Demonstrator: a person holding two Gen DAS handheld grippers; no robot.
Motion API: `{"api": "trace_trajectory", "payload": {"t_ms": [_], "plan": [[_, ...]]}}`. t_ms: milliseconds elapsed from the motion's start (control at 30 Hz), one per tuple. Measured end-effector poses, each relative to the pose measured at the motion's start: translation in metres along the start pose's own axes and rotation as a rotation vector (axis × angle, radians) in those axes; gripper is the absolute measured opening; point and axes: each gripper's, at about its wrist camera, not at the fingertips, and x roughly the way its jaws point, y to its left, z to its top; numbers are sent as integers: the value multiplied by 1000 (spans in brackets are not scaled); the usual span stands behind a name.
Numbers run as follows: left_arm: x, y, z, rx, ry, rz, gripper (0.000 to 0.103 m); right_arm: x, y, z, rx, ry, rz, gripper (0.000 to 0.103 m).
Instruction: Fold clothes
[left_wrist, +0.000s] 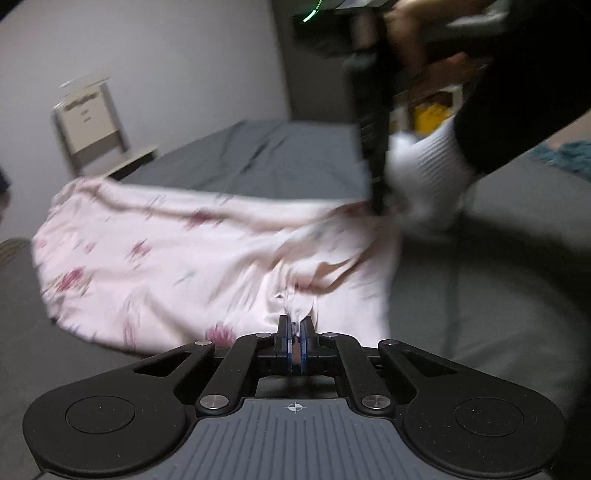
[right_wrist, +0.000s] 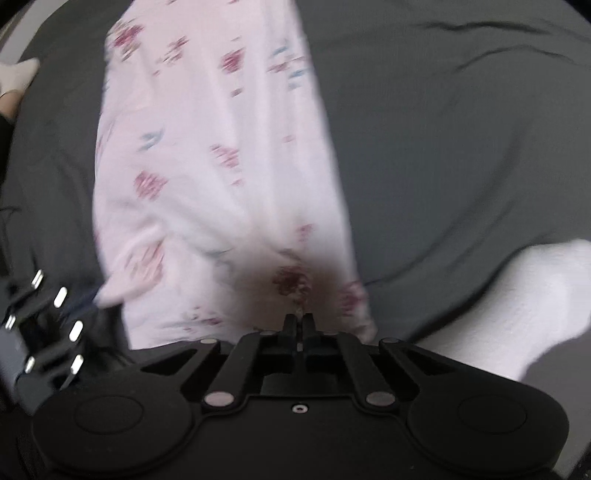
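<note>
A pale pink garment (left_wrist: 177, 266) with a red flower print lies spread over the grey bed (left_wrist: 288, 162). My left gripper (left_wrist: 295, 328) is shut on a bunched near edge of it. In the left wrist view my right gripper (left_wrist: 378, 210) comes down from above onto the garment's far right corner, held by a hand. The right wrist view looks down the length of the pink garment (right_wrist: 221, 155); my right gripper (right_wrist: 299, 321) is shut at its near edge, cloth pinched between the fingers. My left gripper (right_wrist: 88, 301) shows at lower left, holding a fold. Both views are motion-blurred.
A person's white-socked foot (right_wrist: 517, 302) rests on the grey sheet (right_wrist: 443, 147) right of the garment; another sock (right_wrist: 18, 72) shows at far left. A light wooden chair (left_wrist: 88, 122) stands against the wall beyond the bed. Yellow items (left_wrist: 430, 116) sit behind the arm.
</note>
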Motion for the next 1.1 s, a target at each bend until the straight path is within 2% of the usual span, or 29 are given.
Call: {"api": "trace_trajectory", "payload": {"t_ms": [167,300,500,700,833,867,967,1033,1067,1100], "plan": [[-6,-15,0,27,-8,-95,4,-9,-18,-1,16,17,-61,3],[1,-18,-2,48,18,-132,4,-12,-20,-4,-2,35,-79,3],[14,-25,-7,146,81,-112,4,6,-17,1,-7,94,-89,3],[14,-33,-11,212,116,-101,4,21,-5,7,-53,139,-165,3],[15,-36,-12,248,118,-90,4,25,-3,10,-49,154,-166,4],[14,-37,-12,254,115,-87,4,24,-4,11,-38,160,-159,7],[11,-39,-12,269,108,-92,5,13,-26,15,4,168,-157,30],[9,-38,-10,258,100,-93,5,7,-33,18,31,166,-145,37],[9,-36,-10,247,97,-95,6,5,-35,19,45,163,-136,43],[8,-34,-9,232,92,-99,14,1,-37,21,58,161,-125,49]]}}
